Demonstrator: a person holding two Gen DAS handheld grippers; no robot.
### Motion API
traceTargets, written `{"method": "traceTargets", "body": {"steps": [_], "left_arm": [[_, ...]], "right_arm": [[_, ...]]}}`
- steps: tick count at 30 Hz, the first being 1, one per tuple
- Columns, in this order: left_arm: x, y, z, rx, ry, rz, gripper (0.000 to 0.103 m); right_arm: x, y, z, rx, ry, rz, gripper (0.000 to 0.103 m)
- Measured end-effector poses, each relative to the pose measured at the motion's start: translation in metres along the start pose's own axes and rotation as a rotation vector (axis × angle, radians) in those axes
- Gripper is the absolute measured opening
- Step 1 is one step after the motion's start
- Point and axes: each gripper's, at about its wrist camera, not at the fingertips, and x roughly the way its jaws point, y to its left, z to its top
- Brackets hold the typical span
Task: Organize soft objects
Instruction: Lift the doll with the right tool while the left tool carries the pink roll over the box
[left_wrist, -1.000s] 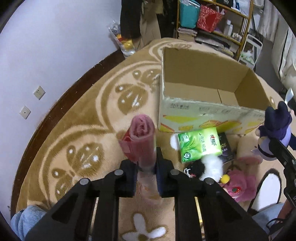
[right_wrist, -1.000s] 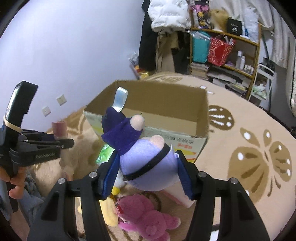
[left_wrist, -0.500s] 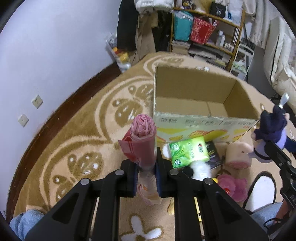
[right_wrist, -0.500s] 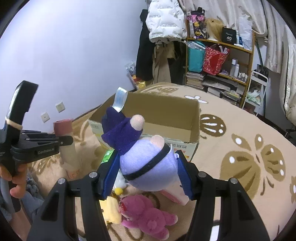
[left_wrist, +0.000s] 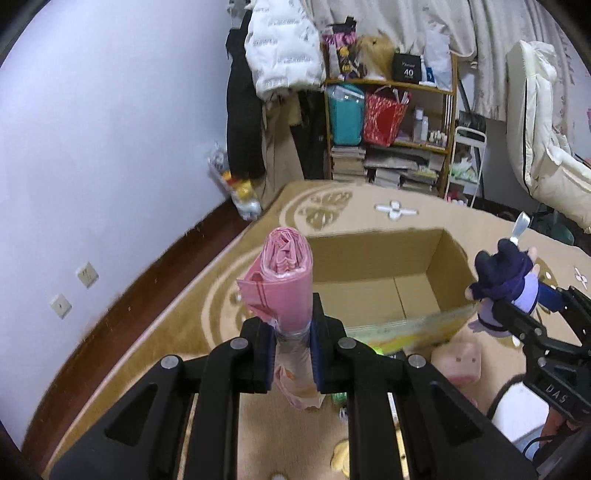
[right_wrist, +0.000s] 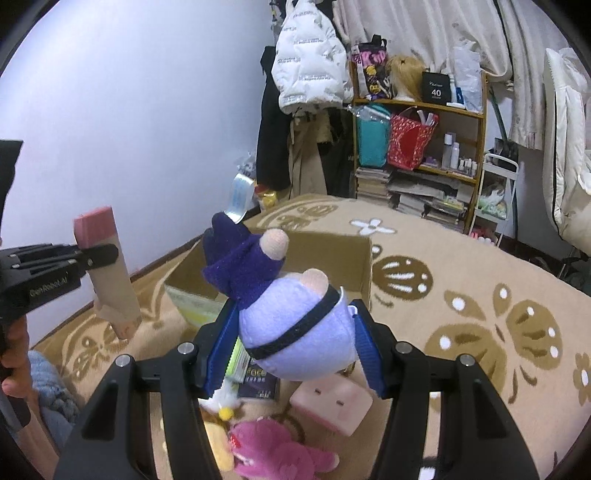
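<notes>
My left gripper (left_wrist: 292, 345) is shut on a pink roll of plastic bags (left_wrist: 286, 280), held upright above the carpet. Behind it stands an open cardboard box (left_wrist: 388, 284). The right gripper (right_wrist: 291, 345) is shut on a purple plush doll (right_wrist: 291, 325) with a dark blue hood. That doll (left_wrist: 506, 284) and gripper also show at the right of the left wrist view, beside the box's right corner. In the right wrist view the box (right_wrist: 325, 254) lies just behind the doll, and the pink roll (right_wrist: 107, 273) hangs at the left in the other gripper.
On the carpet (right_wrist: 480, 295) below lie a pink plush (right_wrist: 280, 450), a pale pink square plush (right_wrist: 328, 404), a yellow toy (right_wrist: 218, 443) and a dark packet (right_wrist: 260, 380). A cluttered shelf (left_wrist: 391, 129) and hanging coats (left_wrist: 284, 44) stand at the back. A person's hand (right_wrist: 13, 354) grips the left handle.
Both grippers have risen with their loads and tilted up, the left more. More of the room's back shows, and the green tissue pack has dropped out of the left view.
</notes>
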Motion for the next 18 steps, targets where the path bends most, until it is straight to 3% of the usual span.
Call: {"method": "traceTargets", "body": {"steps": [11, 18], "left_arm": [[0.023, -0.007, 0.05, -0.002, -0.092, -0.001, 0.014], [0.046, -0.017, 0.06, 0.003, -0.103, -0.032, 0.014]], "right_arm": [[0.028, -0.011, 0.021, -0.008, -0.02, -0.003, 0.063], [0.045, -0.019, 0.023, -0.005, -0.004, 0.001, 0.063]]}}
